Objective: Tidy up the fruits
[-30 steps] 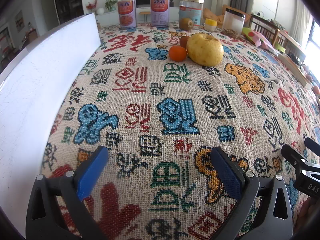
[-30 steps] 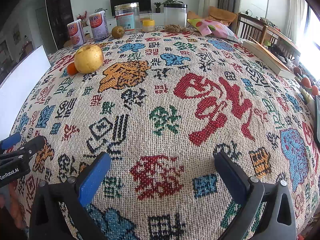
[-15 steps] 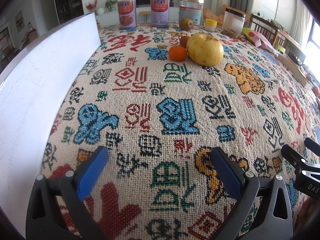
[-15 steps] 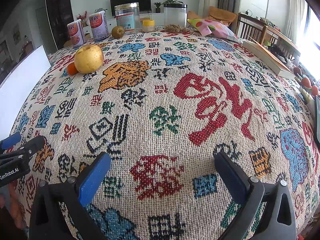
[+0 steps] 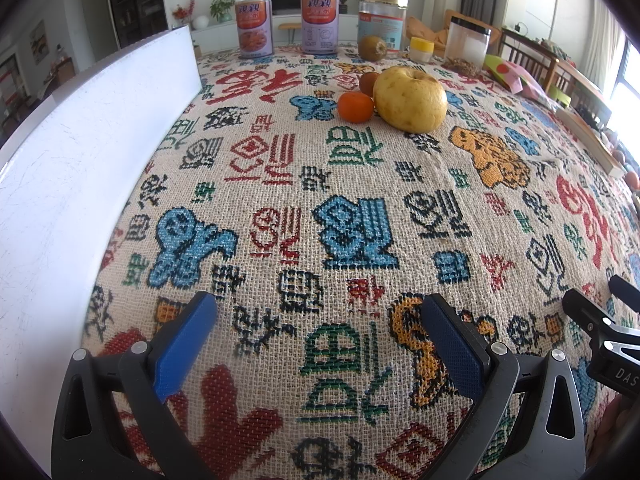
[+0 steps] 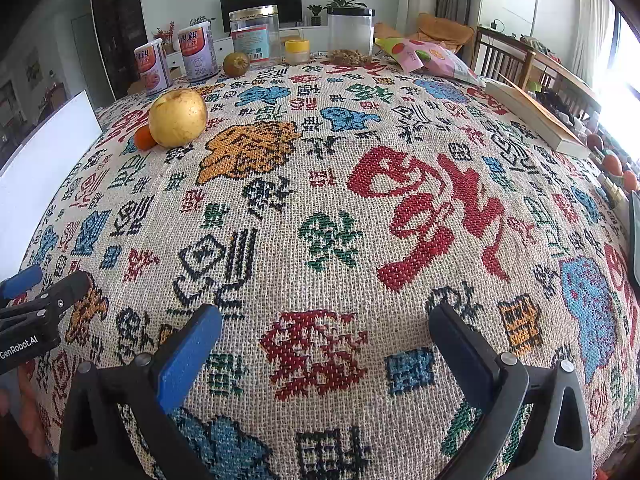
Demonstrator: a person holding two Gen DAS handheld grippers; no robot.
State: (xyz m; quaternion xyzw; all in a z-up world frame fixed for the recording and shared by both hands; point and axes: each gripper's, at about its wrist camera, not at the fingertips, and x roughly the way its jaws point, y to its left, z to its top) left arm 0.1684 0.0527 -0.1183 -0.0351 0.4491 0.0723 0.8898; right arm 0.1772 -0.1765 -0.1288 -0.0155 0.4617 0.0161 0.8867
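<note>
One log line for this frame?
left gripper open, empty | right gripper open, empty | large yellow apple, small orange tangerine untouched

- The small red fruit (image 5: 367, 82) is mostly hidden behind the pear (image 5: 410, 100) and the orange (image 5: 355, 107); what kind it is cannot be told.
- In the right wrist view the orange (image 6: 144, 137) is half covered by the pear (image 6: 178, 118), and the red fruit does not show.
- The white board (image 5: 80, 184) is cut off by the left edge in both views.
- Round fruits (image 6: 614, 166) at the far right edge are too small to identify.
- Print on the cans (image 5: 254, 26) is too small to read.
- The right gripper (image 5: 600, 328) is cut off by the frame edge in the left view.
- The book (image 6: 532, 116) is partly washed out by window glare.
</note>
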